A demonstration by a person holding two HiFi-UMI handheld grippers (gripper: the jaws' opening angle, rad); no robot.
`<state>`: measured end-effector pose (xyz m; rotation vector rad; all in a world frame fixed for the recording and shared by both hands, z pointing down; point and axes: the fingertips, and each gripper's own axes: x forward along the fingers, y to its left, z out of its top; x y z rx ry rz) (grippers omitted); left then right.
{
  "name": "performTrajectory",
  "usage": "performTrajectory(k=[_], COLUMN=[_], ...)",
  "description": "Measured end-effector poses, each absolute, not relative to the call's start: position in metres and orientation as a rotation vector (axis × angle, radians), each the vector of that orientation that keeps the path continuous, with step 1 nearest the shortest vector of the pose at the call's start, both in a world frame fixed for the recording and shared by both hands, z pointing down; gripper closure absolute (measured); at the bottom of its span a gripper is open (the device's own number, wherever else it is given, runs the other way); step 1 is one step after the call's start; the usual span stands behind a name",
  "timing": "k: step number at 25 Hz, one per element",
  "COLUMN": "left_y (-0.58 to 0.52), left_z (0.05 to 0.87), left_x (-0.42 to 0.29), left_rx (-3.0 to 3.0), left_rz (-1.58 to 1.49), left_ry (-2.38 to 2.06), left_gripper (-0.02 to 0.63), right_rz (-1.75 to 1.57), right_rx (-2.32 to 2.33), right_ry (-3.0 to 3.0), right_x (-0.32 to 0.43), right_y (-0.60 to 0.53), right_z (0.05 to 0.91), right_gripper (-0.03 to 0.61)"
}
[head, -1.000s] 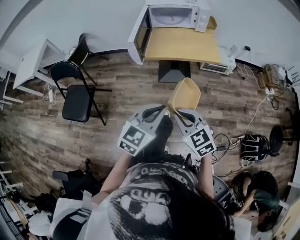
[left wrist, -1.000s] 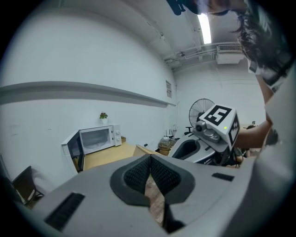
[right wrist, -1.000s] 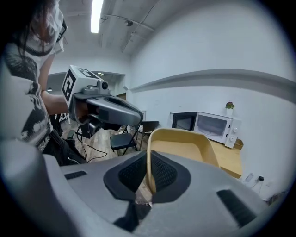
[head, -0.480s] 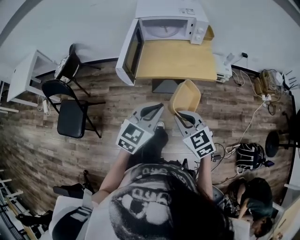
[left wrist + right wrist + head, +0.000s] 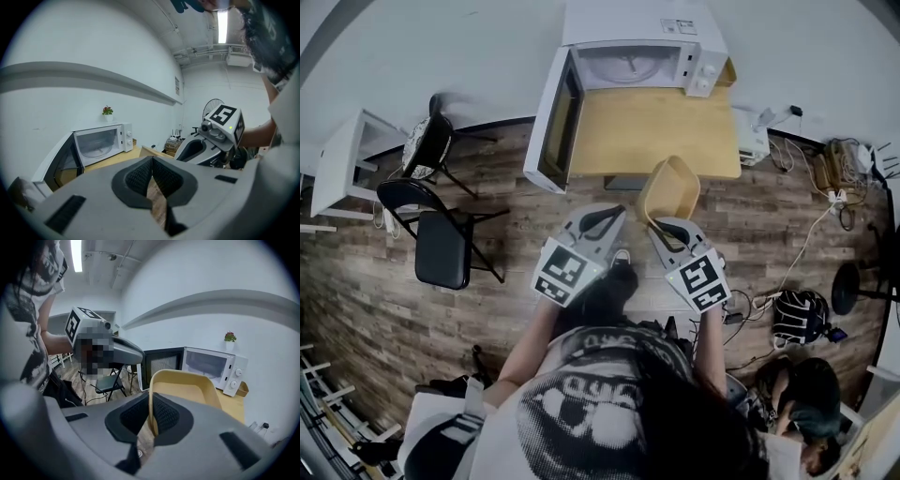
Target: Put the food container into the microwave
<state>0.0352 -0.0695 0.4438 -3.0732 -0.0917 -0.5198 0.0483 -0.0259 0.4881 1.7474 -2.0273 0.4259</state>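
Right gripper [image 5: 662, 226] pinches food container [image 5: 668, 190] rim before the open microwave [image 5: 623, 28]

Yel. food container [image 5: 670, 191], empty, tilted; microwave [image 5: 630, 62], door open

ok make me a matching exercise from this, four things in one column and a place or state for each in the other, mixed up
Things:
1. microwave door
2. food container
3. left gripper
4. black folding chair

Places or states:
A. shut, nothing between the jaws
B. swung open
C. standing on the floor, left of the table
D. rim pinched by the right gripper

Pairs: 1-B, 2-D, 3-A, 4-C
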Motion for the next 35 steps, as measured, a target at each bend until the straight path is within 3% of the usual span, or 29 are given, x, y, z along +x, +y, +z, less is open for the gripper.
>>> performTrajectory(k=[19,35], left_y=[-0.127,-0.192], left_z=[0.444,0.472], left_x=[0.1,0.1], left_rx=[-3.113,-3.18], left_rz=[-0.425,-0.527], left_ry=[-0.216,0.214], left_gripper=[0.613,0.612], right_rz=[0.46,0.424], right_rx=[1.752,1.471], right_ry=[-1.897,-2.09], right_x=[0.096,0.125], right_y=[-0.07,-0.135], right_z=[0.49,0.514], right_gripper=[0.552,0.552])
